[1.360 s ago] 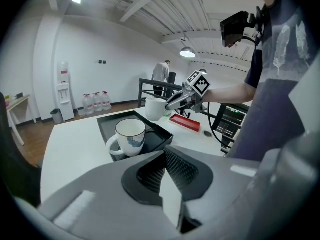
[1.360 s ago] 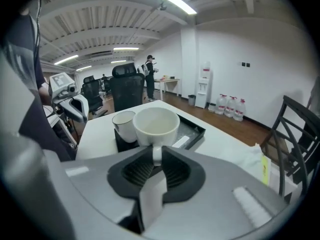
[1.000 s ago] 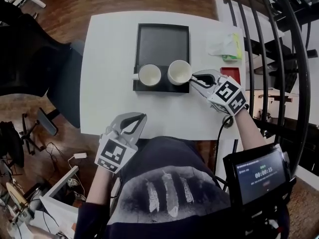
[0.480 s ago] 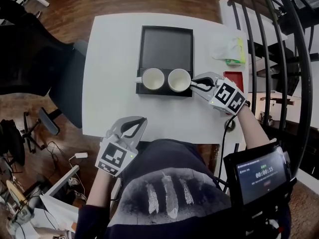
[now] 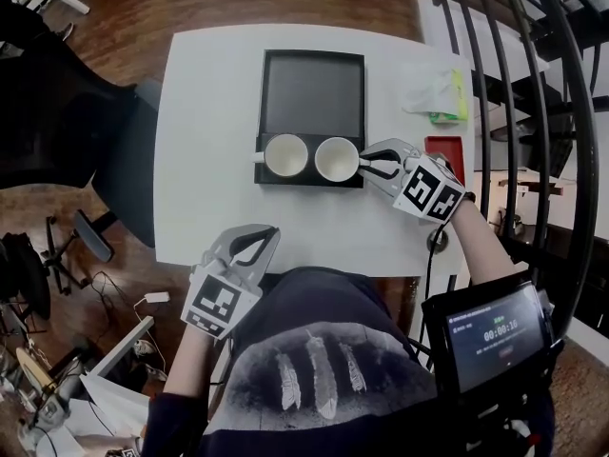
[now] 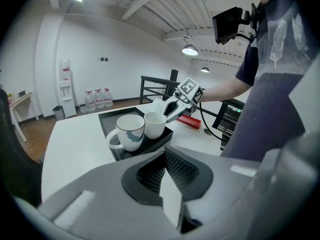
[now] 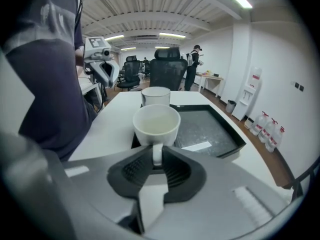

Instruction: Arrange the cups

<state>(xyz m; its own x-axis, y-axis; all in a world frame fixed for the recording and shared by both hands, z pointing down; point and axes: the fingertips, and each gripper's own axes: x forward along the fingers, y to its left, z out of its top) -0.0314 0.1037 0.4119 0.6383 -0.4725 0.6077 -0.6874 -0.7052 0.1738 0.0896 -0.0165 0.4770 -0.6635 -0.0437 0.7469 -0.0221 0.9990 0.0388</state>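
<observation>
Since the earlier frame: the right tool (image 5: 366,163) has rolled at the wrist, and the plain white cup (image 5: 337,159) it grips, tilted before, now stands upright. The cup has settled toward the near edge of the black tray (image 5: 314,84). The left tool (image 5: 257,239) has not shifted.

White tabletop (image 5: 209,112) carries the tray, which lies toward the far side. Both cups sit along the tray's near edge.

Right tool: reaches in from the tray's near right corner, angled downward, marker cube up. Its jaws are clamped on the plain cup's handle, which points toward the tool.

Left tool: hangs over the near tabletop edge, pointing forward and down toward the tray, jaws pressed together with nothing between them.

Patterned cup (image 5: 285,155): upright just left of the plain cup, handle pointing left.
</observation>
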